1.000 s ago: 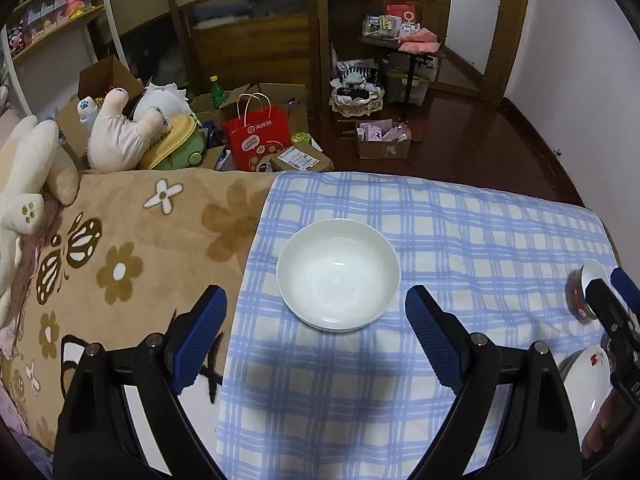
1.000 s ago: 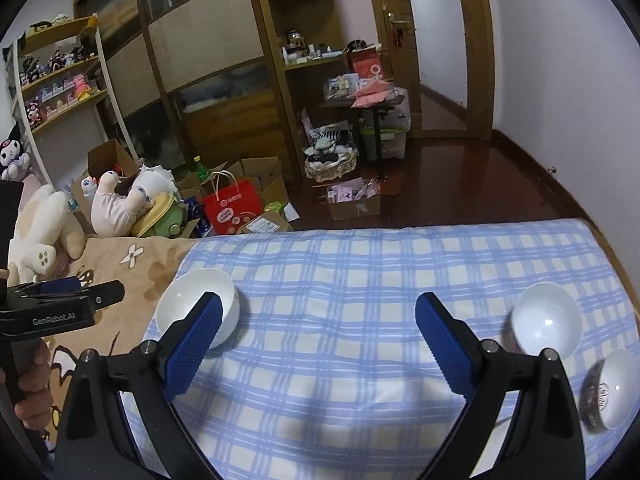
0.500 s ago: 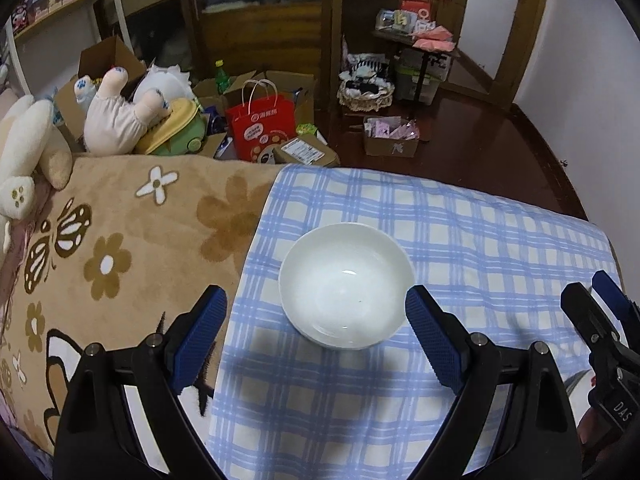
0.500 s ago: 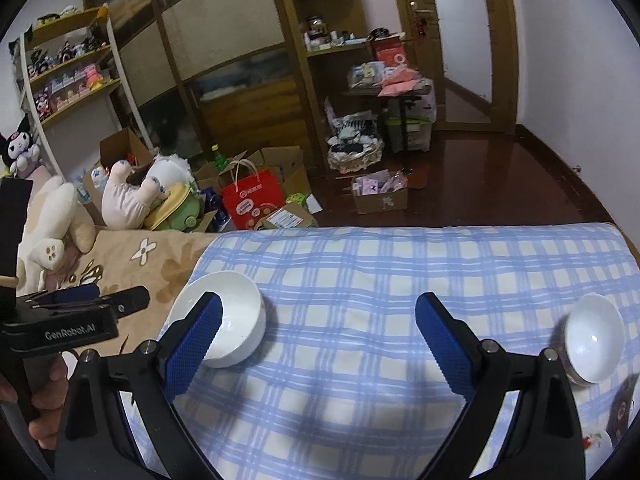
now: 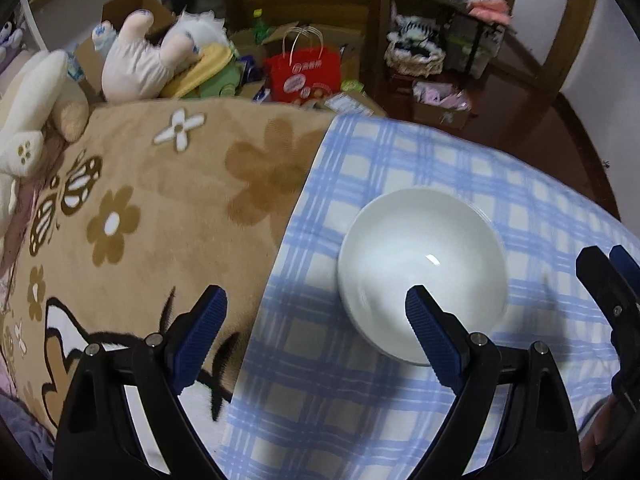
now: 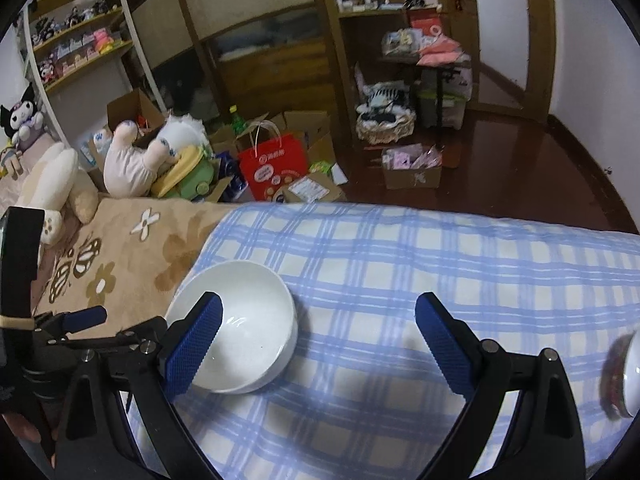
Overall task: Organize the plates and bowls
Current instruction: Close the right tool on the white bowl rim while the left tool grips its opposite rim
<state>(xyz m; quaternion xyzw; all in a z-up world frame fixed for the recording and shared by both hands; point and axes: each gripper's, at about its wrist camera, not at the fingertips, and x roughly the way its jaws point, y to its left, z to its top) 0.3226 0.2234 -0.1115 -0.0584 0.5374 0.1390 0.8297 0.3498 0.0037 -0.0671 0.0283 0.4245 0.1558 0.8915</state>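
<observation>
A large white bowl (image 5: 420, 264) rests on the blue checked cloth (image 5: 340, 408), near the cloth's left edge. My left gripper (image 5: 316, 320) hovers open just in front of it; its right fingertip overlaps the bowl's near rim in this view, and the left fingertip is over the brown blanket. In the right wrist view the same bowl (image 6: 252, 312) lies behind the left fingertip of my open right gripper (image 6: 320, 320). A small red-patterned bowl (image 6: 628, 376) is cut off at the right edge. Neither gripper holds anything.
A brown flowered blanket (image 5: 160, 220) covers the surface left of the cloth. My left gripper (image 6: 120, 322) and the hand holding it appear at the left of the right wrist view. Plush toys (image 6: 132, 160), boxes and a red bag (image 6: 276, 168) stand beyond the far edge.
Both grippers have moved left and closer to the large bowl. The left view now sits half over the blanket. The small bowls have slid to the right edge or out of sight.
</observation>
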